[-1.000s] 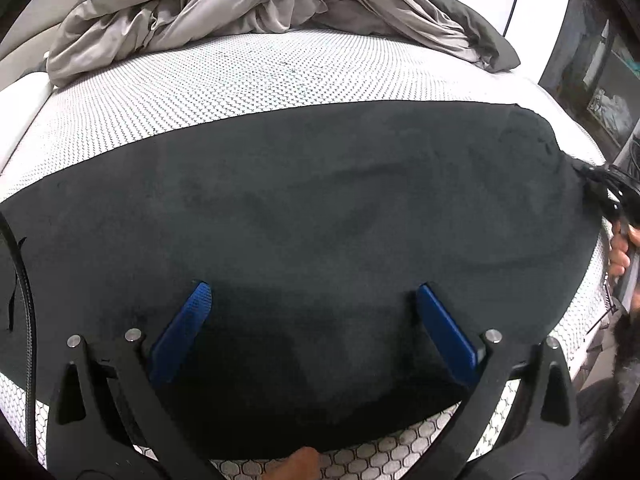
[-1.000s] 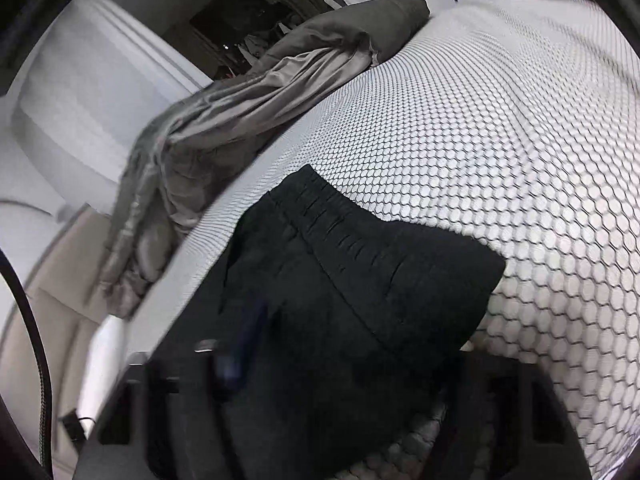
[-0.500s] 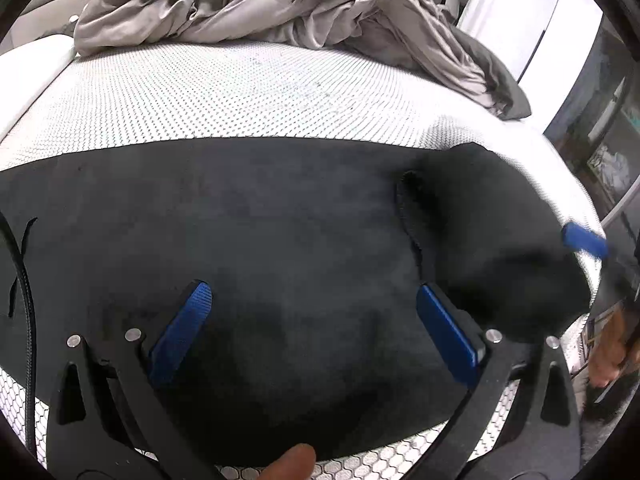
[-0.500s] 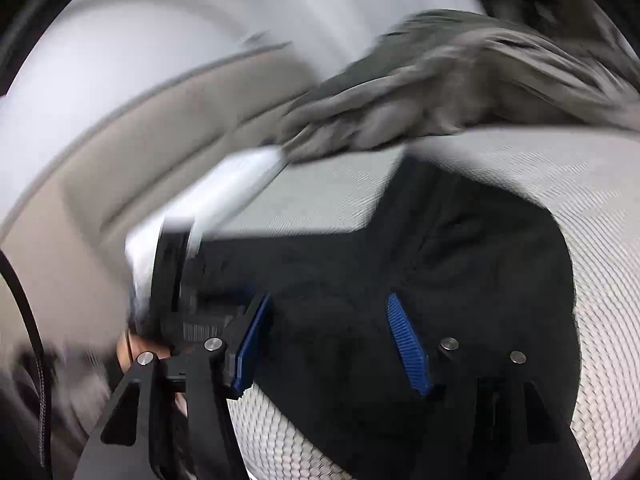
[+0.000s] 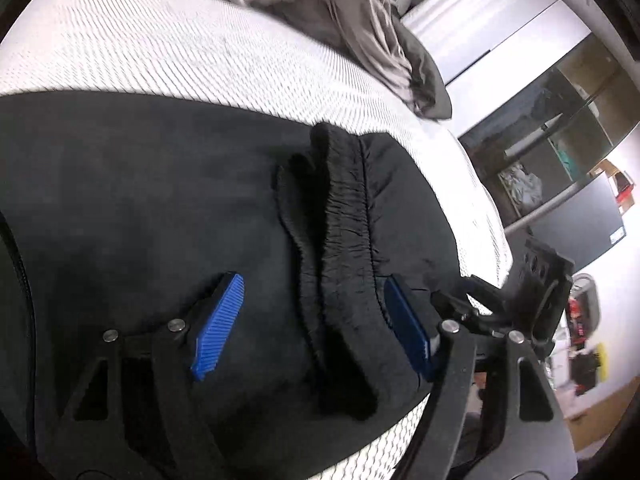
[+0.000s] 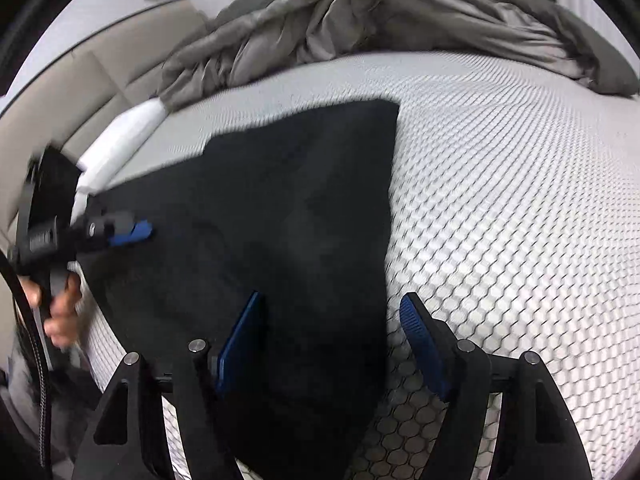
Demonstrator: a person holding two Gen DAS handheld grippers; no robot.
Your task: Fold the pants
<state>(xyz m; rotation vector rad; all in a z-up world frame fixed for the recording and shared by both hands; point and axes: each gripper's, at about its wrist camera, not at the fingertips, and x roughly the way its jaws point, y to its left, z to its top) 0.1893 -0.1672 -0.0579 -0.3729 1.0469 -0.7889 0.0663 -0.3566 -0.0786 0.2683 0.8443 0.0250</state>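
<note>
Between the left tool's (image 5: 314, 322) blue pads sits the gathered waistband (image 5: 346, 240) of the black pants (image 5: 140, 200). Jaws have just been closing but stand apart, pads not pressing cloth, nothing gripped. Right tool (image 6: 332, 340) straddles the pants' folded edge, one pad over cloth, other over bare mattress (image 6: 520, 200). Its jaws have just been opening, cloth lies loose between them, nothing held. Pants lie flat on the mattress, waistband end turned back over the body. Grey duvet (image 6: 360, 12) is bunched beyond the waistband, well apart from it. Hand (image 6: 60, 304) carrying the left tool shows at the pants' near-left edge in the right view.

Judgement: first fold is laid, next is regrip or smoothing. To do it well:
- waistband looks rumpled, with a ridge beside it; flatten before folding again
- pinch both layers at the waistband, not the top one only
- keep both tools level with the fold line so edges stack square
</note>
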